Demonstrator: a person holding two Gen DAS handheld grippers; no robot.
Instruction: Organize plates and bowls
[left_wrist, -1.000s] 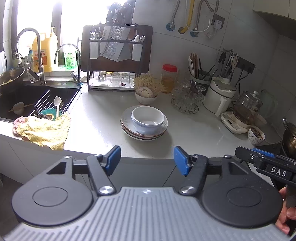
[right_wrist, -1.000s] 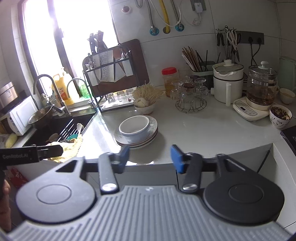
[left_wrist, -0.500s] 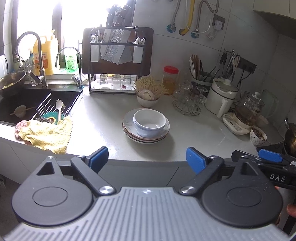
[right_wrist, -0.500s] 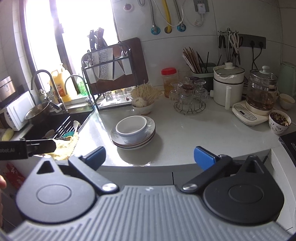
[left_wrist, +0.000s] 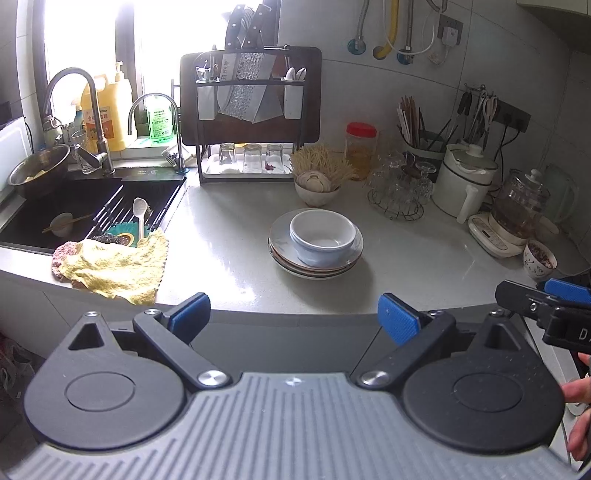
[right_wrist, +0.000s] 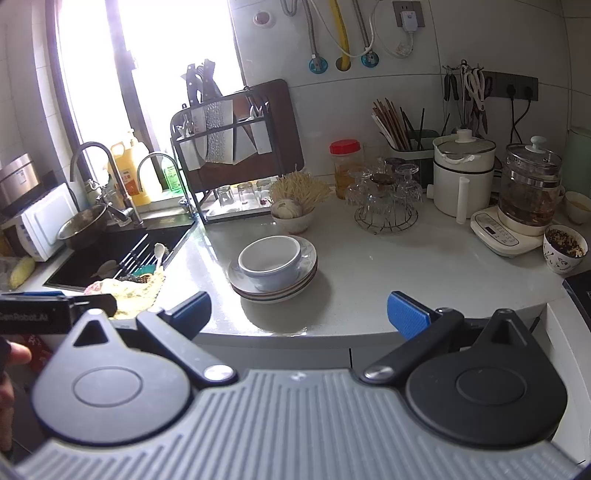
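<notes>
Grippers angled down at counter (left_wrist: 424, 258), short of its edge: left gripper (left_wrist: 293, 314) and right gripper (right_wrist: 298, 313) spread wide, jaws just opened, nothing between; bowl (left_wrist: 322, 236) sat on plate stack (left_wrist: 316, 260) mid-counter

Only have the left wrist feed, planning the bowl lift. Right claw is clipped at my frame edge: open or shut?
Observer: Right claw is open. Its jaws have just been opening, and nothing is between them.
Operator: Anything left of the sink that I can't see?
Observer: What looks like a yellow corn cob lies in front of a white microwave.
</notes>
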